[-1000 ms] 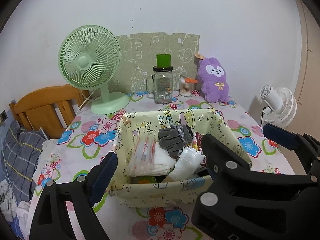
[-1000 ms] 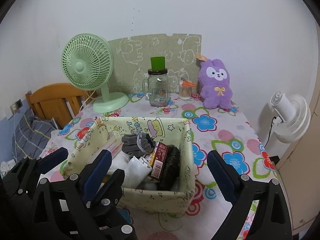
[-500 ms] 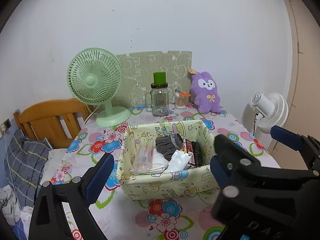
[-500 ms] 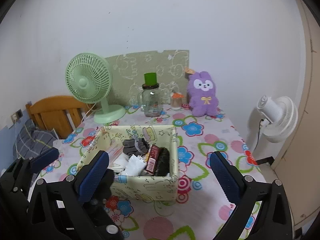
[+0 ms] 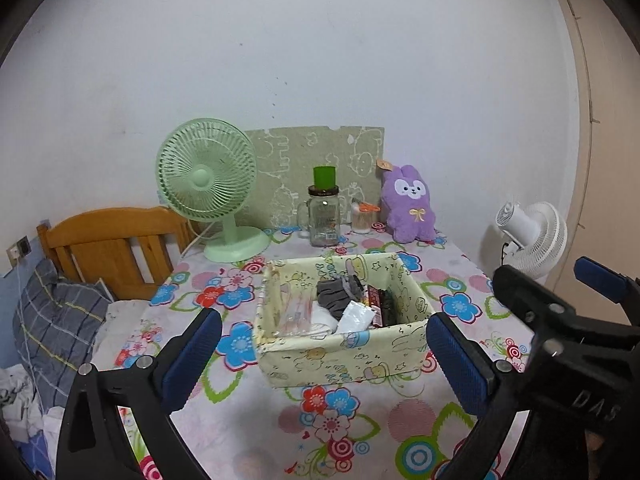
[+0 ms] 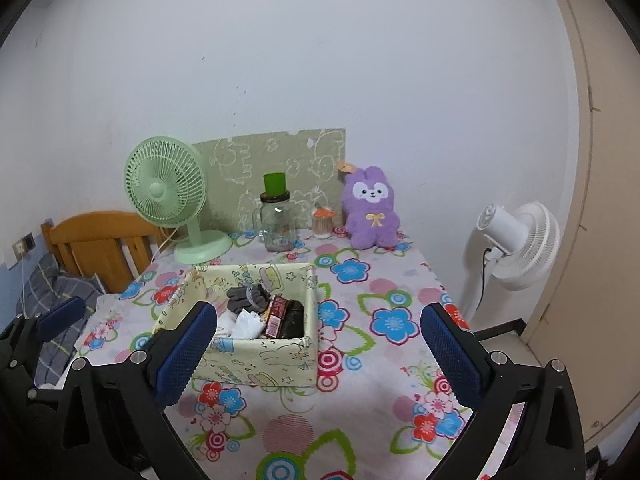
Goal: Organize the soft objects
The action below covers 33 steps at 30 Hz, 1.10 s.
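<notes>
Left wrist view: left gripper (image 5: 320, 350) backed off from the fabric bin (image 5: 340, 354), now lower centre; jaws just widened fully, empty. "DAS" shows on the right gripper body, lower right. Right wrist view: right gripper (image 6: 318, 354) likewise just widened fully, empty; bin contents settled, sorting likely finished.

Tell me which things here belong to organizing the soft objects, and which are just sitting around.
Part of the job: fabric box; grey gloves; white cloth; purple plush bunny.

Just around: green fan; glass jar; white fan; wooden headboard.
</notes>
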Tool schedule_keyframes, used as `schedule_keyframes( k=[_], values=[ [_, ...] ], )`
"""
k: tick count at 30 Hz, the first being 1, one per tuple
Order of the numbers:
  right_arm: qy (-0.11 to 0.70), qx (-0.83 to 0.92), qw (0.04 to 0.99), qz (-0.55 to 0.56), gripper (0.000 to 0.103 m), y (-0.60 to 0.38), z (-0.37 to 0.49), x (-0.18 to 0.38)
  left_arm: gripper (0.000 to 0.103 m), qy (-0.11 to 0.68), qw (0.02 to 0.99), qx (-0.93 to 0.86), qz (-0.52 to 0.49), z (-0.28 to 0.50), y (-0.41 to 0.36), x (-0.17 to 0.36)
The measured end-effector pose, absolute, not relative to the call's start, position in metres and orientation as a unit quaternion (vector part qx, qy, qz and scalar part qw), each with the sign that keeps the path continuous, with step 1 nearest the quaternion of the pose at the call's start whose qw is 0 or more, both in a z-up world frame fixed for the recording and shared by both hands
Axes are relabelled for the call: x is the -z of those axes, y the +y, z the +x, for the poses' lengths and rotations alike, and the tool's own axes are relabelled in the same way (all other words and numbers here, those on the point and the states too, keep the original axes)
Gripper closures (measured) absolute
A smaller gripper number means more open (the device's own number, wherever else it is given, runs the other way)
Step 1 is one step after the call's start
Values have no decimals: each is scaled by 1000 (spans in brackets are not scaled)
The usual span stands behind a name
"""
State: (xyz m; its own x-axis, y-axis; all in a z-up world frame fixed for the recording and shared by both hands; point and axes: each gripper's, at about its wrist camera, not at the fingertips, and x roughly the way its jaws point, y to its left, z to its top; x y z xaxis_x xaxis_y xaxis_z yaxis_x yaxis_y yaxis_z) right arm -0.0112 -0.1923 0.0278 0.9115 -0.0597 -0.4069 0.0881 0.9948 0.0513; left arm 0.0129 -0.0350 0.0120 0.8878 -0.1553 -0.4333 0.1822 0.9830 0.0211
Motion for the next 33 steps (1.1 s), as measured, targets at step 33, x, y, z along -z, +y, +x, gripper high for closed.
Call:
schedule_keyframes(
  k=[33],
  values=[
    [176,52,982,45,0,-200,-65,-33,0,200,977,71,3,-30,-8,-24]
  ],
)
